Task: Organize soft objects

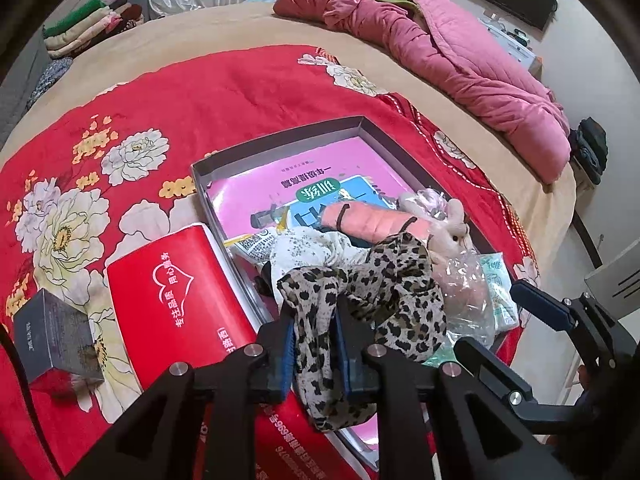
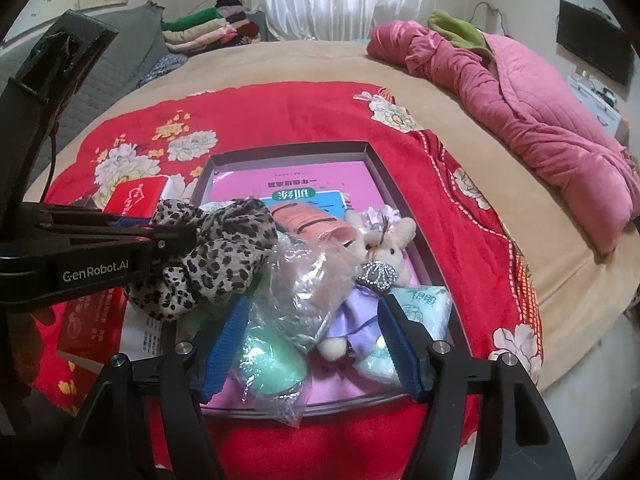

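The left tool [image 1: 316,344] is clamped on a leopard-print scarf [image 1: 360,296], bunched just ahead of its tips over the grey tray [image 1: 280,136], likely for sorting. The right tool [image 2: 316,344] stands apart, straddling a clear-bagged soft item [image 2: 296,292] without pressing it.

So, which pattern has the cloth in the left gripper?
Leopard print cloth, black spots on beige; clearest in left wrist view.

Both wrist views look steeply down, close over the shared grey tray [image 1: 280,136] [image 2: 376,160].
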